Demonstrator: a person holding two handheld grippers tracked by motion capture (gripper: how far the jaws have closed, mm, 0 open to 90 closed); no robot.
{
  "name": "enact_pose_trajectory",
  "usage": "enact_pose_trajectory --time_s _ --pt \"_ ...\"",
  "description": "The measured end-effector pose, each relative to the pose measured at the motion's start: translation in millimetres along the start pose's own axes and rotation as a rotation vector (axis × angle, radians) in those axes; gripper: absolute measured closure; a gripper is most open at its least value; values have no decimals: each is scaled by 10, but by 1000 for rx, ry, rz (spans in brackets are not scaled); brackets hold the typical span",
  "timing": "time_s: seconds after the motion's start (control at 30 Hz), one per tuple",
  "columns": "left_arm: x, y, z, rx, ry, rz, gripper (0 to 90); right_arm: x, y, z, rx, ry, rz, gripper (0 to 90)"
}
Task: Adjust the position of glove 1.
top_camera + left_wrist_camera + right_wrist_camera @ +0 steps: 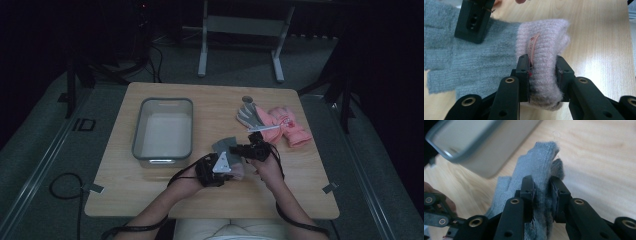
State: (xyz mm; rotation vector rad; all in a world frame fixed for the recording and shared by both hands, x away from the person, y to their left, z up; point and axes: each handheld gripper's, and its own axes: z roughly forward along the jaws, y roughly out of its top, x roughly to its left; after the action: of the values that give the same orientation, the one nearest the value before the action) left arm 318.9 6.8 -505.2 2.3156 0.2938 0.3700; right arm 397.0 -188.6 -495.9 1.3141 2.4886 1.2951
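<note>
Near edge of table, middle: a grey glove (226,146) with a pale pink cuff (544,50) is held between both grippers, just above the wooden table (150,195).
Glove, long axis: in the high view it runs from near-left to far-right, roughly level, cuff toward the person's left hand and finger stubs toward the right hand.
Glove, pointing: in the left gripper view the short open fingers (436,57) point away to the left of that picture; the cuff end comes toward the camera.
Left gripper (542,75): jaws drawn in narrow, clamped on the pink cuff, with a small label (533,46) standing up just beside one pad.
Right gripper (542,192): jaws narrow too, pinching the grey knit at the finger end, the cloth bunched and standing upright between the pads.
Right gripper seen from the left one: a black block (474,21) resting on the grey part, far left in that picture.
Bin (137,132): grey-rimmed rectangular tub, left of the glove and a little farther back, long axis running near to far; its pale floor is bare as far as can be told.
Other gloves: a grey one (252,116) and a pink pair (287,127) lie flat at the far right, touching each other, well apart from the bin.
</note>
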Motion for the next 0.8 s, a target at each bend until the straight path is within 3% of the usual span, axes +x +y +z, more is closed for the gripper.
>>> enact_pose_trajectory --time_s 0.1,0.33,0.8 --pt "61 74 -116 22 9 22 699 80 118 -63 -21 6 -28 750" --pt "185 180 -367 48 37 51 699 170 316 -92 -61 41 -28 751" --pt "500 191 -778 96 59 81 698 442 753 20 -84 53 -95 750"
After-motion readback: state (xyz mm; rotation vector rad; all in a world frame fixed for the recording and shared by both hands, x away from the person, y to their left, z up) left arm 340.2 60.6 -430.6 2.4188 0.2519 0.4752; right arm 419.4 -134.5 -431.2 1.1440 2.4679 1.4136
